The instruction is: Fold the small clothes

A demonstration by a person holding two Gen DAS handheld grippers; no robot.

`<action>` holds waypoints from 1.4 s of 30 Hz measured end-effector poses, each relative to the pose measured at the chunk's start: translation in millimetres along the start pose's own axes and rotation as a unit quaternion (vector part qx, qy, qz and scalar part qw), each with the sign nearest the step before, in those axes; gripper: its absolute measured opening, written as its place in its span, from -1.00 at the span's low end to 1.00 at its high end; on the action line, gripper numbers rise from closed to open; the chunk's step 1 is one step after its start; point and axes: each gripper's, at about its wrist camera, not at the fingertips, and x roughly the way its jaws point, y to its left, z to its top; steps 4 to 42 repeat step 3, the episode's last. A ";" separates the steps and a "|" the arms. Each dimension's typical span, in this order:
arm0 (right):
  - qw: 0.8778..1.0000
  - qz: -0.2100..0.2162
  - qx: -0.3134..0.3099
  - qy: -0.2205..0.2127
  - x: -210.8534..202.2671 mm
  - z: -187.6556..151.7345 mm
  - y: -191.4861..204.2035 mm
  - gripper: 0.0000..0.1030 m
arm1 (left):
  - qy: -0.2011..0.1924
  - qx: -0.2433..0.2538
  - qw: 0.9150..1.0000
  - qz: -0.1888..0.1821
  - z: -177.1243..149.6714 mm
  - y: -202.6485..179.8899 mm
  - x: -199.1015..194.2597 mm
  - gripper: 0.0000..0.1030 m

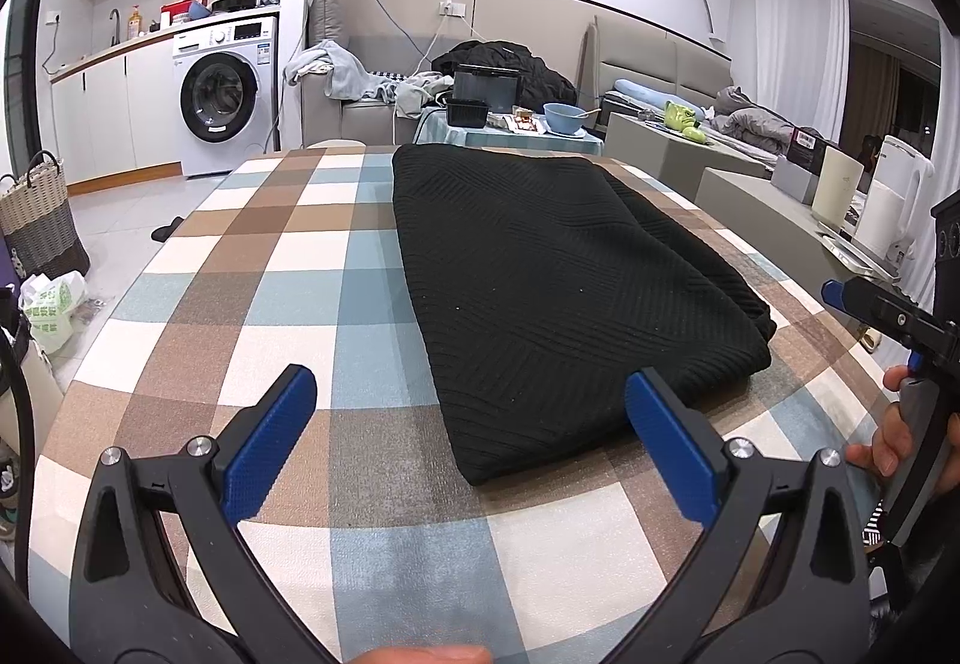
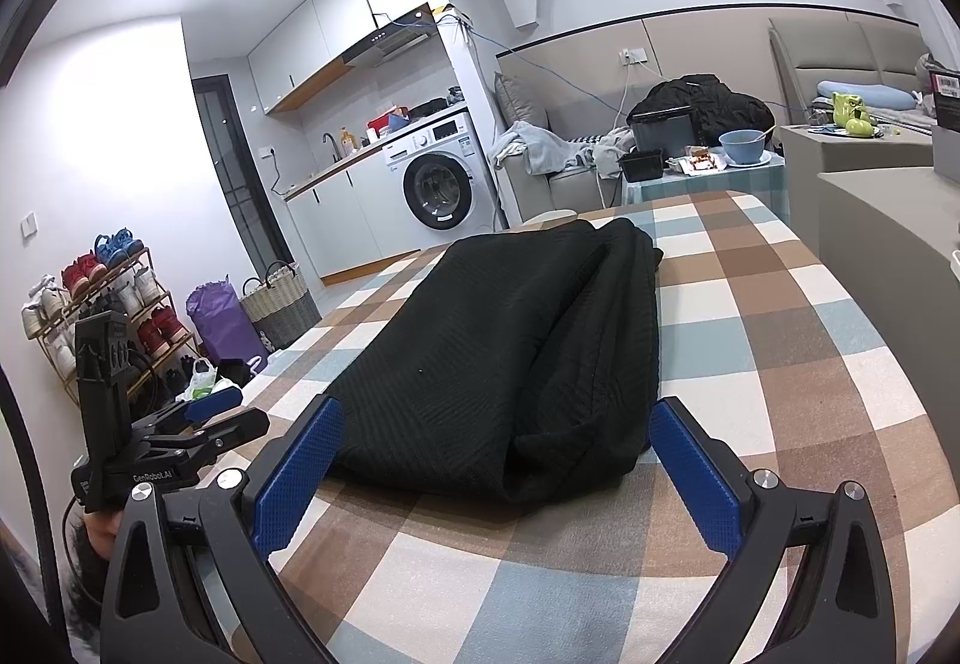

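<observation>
Centrally on a checked tablecloth (image 1: 252, 268) lies a black knit garment (image 1: 552, 292), folded into a long, thick rectangle with its near short edge facing both cameras. Seen from the right wrist, the garment's right side shows stacked layers and a rounded fold at the near corner.

Just short of that near edge, the left gripper (image 1: 471, 442) hovers with its blue-padded fingers (image 1: 270, 442) spread wide and nothing between them; the right-hand pad overlaps the garment's near right corner in the left wrist view, though contact cannot be confirmed. The right gripper (image 2: 498, 478) sits likewise at the garment's near end, its fingers (image 2: 297, 475) spread apart on either side of the cloth and empty.

Each tool shows at the edge of the other's view, off the garment's sides, with a hand (image 1: 900, 436) on the right gripper's handle.

Beyond the garment's far end stands a small side table bearing a blue bowl (image 1: 564, 118). Farther back and to the garment's left stands a washing machine (image 1: 225, 94), with a woven basket (image 1: 39, 220) on the floor.
</observation>
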 end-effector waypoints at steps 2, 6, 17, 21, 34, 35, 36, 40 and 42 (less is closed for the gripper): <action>1.000 0.000 0.000 -0.001 0.1 0.1 -0.1 1.00 | 0.000 0.000 1.000 -0.001 -0.1 -0.1 0.1 0.99; 1.000 0.000 0.000 0.000 0.2 0.1 -0.1 1.00 | -0.001 0.000 1.000 0.000 -0.5 0.4 0.5 0.99; 1.000 0.000 0.000 0.000 0.2 0.1 -0.1 1.00 | -0.001 0.000 1.000 0.000 -0.5 0.4 0.5 0.99; 1.000 0.000 0.000 0.000 0.2 0.1 -0.1 1.00 | -0.001 0.000 1.000 0.000 -0.5 0.4 0.5 0.99; 1.000 0.000 0.000 0.000 0.2 0.1 -0.1 1.00 | -0.001 0.000 1.000 0.000 -0.5 0.4 0.5 0.99; 1.000 0.000 0.000 0.000 0.2 0.1 -0.1 1.00 | -0.001 0.000 1.000 0.000 -0.5 0.4 0.5 0.99; 1.000 0.000 0.000 0.000 0.2 0.1 -0.1 1.00 | -0.001 0.000 1.000 0.000 -0.5 0.4 0.5 0.99; 1.000 0.000 0.000 0.000 0.2 0.1 -0.1 1.00 | -0.001 0.000 1.000 0.000 -0.5 0.4 0.5 0.99; 1.000 0.000 0.000 0.000 0.2 0.1 -0.1 1.00 | -0.001 0.000 1.000 0.000 -0.5 0.4 0.5 0.99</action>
